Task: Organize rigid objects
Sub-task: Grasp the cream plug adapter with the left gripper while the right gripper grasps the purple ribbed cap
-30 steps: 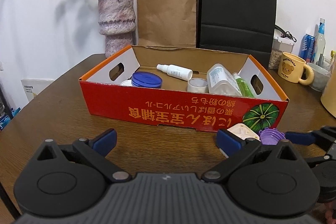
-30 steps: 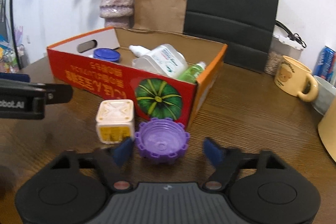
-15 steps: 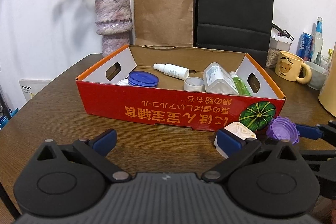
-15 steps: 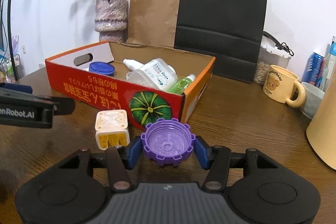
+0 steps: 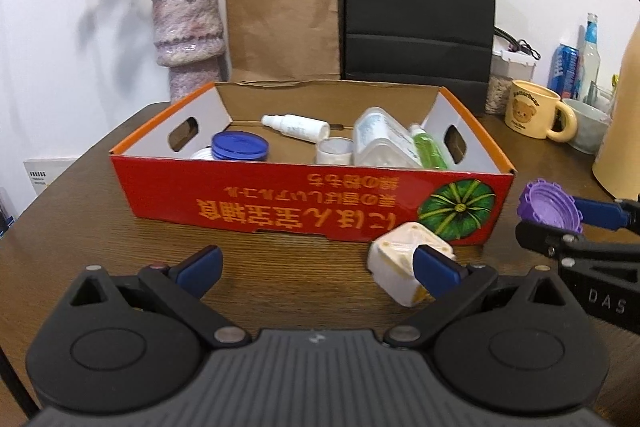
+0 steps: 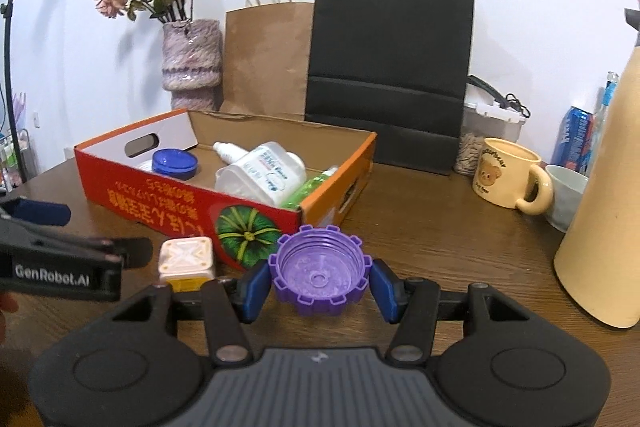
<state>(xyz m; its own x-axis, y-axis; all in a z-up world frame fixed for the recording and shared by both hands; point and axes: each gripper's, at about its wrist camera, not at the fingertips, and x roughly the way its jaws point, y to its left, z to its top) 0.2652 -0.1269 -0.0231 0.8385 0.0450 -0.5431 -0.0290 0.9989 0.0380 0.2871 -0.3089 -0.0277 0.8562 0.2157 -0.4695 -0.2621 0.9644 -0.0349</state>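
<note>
1. Two items sit outside the box [image 5: 304, 203]: a purple cap [image 6: 320, 269] and a white cube [image 5: 404, 265].
2. Right gripper [image 6: 320, 281] has its jaws clamped on the purple cap, held clear of the table [image 6: 460, 239], just beside the box corner.
3. Left gripper [image 5: 316, 267] hovers, jaws wide apart, empty; the cube rests on the table beside its right jaw.
4. Bottles and a blue lid [image 5: 239, 146] already lie in the box; by my reckoning, cap and cube remain.

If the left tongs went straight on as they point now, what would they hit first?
Most likely the near wall of the red cardboard box. The open left tongs face it across bare wooden table, though depth is unclear.
</note>
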